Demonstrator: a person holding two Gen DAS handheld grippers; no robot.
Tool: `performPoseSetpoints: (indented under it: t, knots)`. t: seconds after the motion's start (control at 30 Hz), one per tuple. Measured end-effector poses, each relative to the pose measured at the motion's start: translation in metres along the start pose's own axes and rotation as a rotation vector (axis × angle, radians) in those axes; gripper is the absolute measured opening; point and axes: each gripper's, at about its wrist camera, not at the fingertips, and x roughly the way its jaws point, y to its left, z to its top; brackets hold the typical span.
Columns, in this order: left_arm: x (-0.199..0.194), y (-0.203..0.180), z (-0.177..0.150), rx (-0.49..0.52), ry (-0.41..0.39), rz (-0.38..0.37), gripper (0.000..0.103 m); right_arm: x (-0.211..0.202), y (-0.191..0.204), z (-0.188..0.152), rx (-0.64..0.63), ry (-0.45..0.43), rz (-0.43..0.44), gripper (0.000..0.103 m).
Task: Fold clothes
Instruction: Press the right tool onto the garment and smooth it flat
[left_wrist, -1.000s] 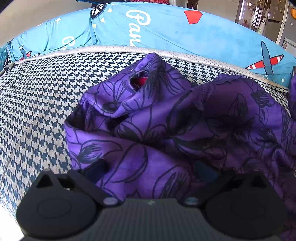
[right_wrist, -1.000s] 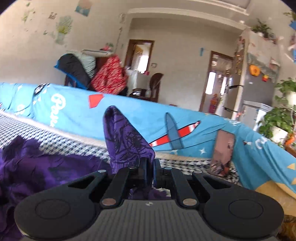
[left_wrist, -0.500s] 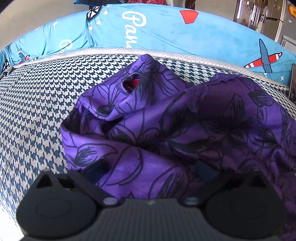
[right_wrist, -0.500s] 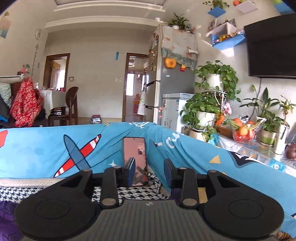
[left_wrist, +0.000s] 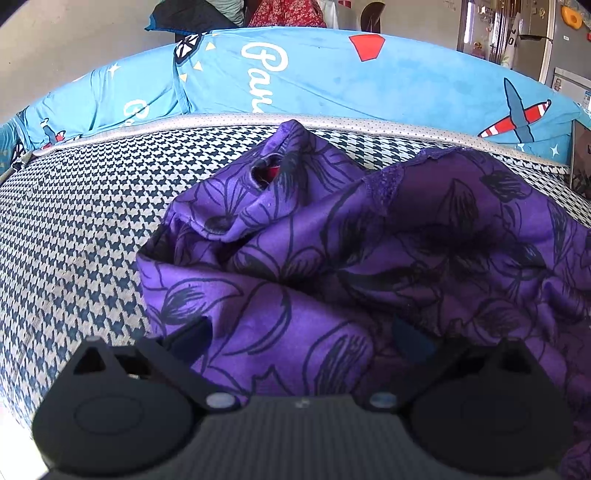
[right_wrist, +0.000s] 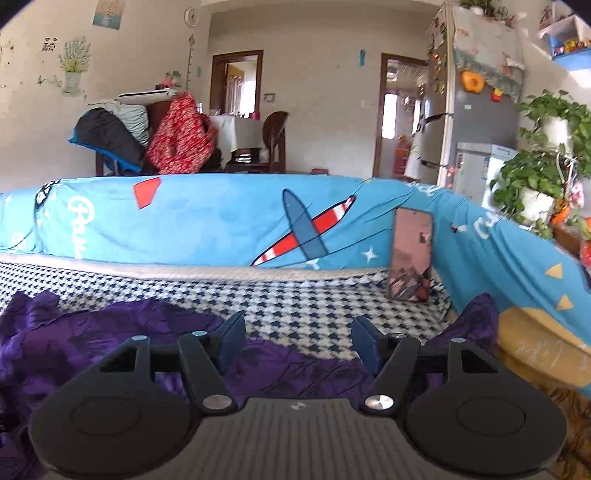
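A crumpled purple garment with black flower print (left_wrist: 369, 251) lies on the houndstooth sofa seat (left_wrist: 81, 229). My left gripper (left_wrist: 299, 336) is open, its two fingers wide apart with a fold of the garment bulging up between them. In the right wrist view the same garment (right_wrist: 110, 332) spreads across the seat below and to the left. My right gripper (right_wrist: 297, 341) is open and empty, held just above the garment's right part; a bit of purple cloth (right_wrist: 476, 317) also shows at its right.
A blue sofa back with plane prints (right_wrist: 258, 221) runs behind the seat. A phone (right_wrist: 410, 254) leans against it at the right corner. A yellow cushion (right_wrist: 535, 343) lies at the far right. Fridge and plants stand beyond.
My right gripper let go of the purple cloth it was pinching, opened wide, swung to the right and came back down over the garment. The left gripper stayed open; its view shifted slightly.
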Motion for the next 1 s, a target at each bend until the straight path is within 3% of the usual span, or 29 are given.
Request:
performPoseSetpoints:
  t: [0.27,0.63,0.83,1.0]
  knots:
    - [-0.029,0.019,-0.021,-0.056,-0.029,0.032,0.103,-0.023,0.025,-0.028,0.104,0.102,0.216,0.064]
    - [-0.046,0.051,-0.040,-0.136,-0.036,0.093,0.103,-0.045,0.095,-0.063,-0.008,0.159,0.487,0.064]
    - [-0.050,0.065,-0.043,-0.151,-0.055,0.132,0.103,-0.037,0.132,-0.078,-0.079,0.201,0.574,0.064]
    - [-0.051,0.074,-0.044,-0.176,-0.057,0.129,0.103,-0.023,0.154,-0.084,-0.062,0.243,0.610,0.064]
